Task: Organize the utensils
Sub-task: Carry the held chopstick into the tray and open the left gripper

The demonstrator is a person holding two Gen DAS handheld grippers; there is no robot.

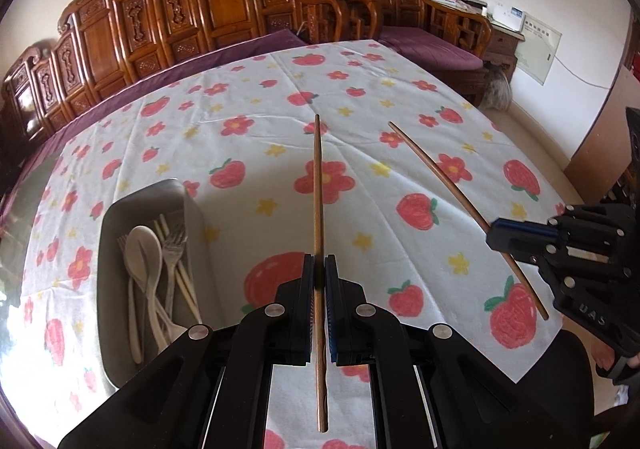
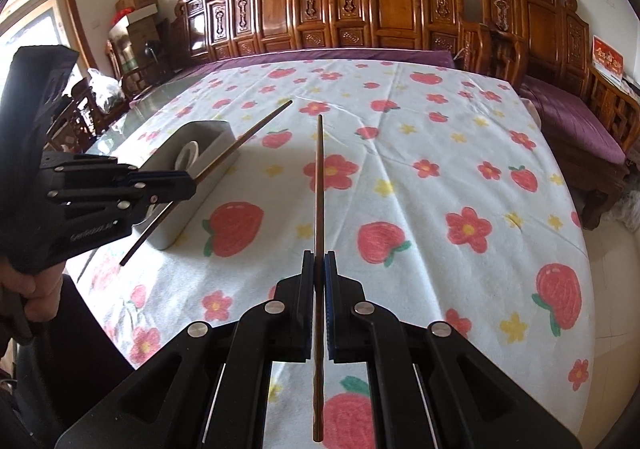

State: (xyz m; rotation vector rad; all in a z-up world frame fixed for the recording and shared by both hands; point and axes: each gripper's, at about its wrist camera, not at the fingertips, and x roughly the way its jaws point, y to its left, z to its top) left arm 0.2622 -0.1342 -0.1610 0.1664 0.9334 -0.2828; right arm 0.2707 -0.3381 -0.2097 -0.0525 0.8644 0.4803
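Two brown chopsticks, one clamped in each hand-held gripper — left (image 1: pixel 319 269), right (image 2: pixel 319 265) — lifted for transfer to near-left tray (image 1: pixel 120 209).

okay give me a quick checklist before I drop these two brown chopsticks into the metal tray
1. Left hand-held gripper shut on its brown chopstick: ok.
2. Right hand-held gripper shut on the other brown chopstick: ok.
3. Both chopsticks lifted off the tablecloth: ok.
4. Metal tray within view, to the left: ok.
5. Space left in the tray beside the spoons, fork and pale chopsticks: cannot tell.
6. Chopsticks over the tray: not ok.
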